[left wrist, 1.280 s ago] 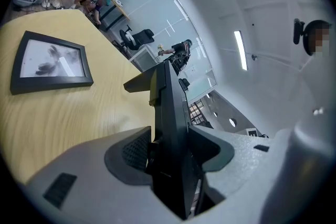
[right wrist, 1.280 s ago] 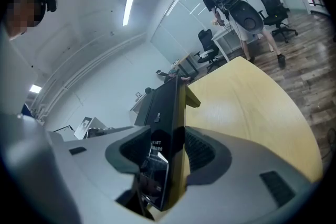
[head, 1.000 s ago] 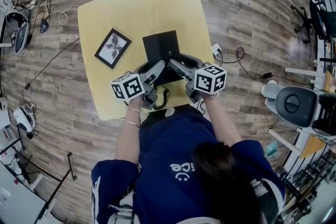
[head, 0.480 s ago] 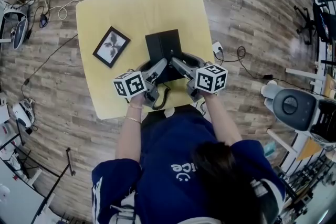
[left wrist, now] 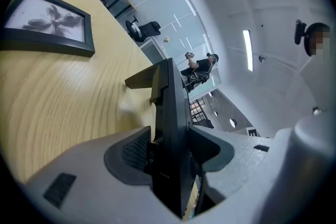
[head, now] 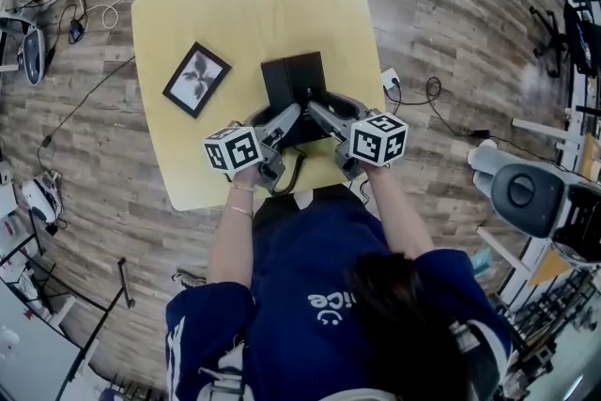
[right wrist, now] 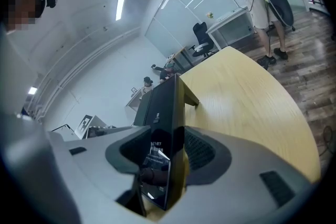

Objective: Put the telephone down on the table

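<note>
In your left gripper view the picture frame (left wrist: 47,23) was cut off by the picture's left edge. From the head view, the marker cubes on your left gripper (head: 286,119) and right gripper (head: 316,114) covered the near end of the telephone (head: 293,82). Only its dark far half showed, over the middle of the counter (head: 254,5), and you could not tell whether its underside touched the surface. Seen edge-on, it was a thin black slab. Your left fingers (left wrist: 131,152) were clamped on its two faces, and its near end ran out of sight below them. Your right fingers (right wrist: 202,152) were clenched on the same slab from the other side, over a pale label too blurred to read. Around it, loose cables (head: 84,14) trailed on the wooden floor (head: 451,23) left of the counter. The picture frame lay flat on the counter to the left of the telephone, apart from it. A black cord (head: 297,172) curled at the counter's near edge between your wrists, partly hidden by the grippers. Another wire (head: 423,99) lay on the floor just right of the counter.
</note>
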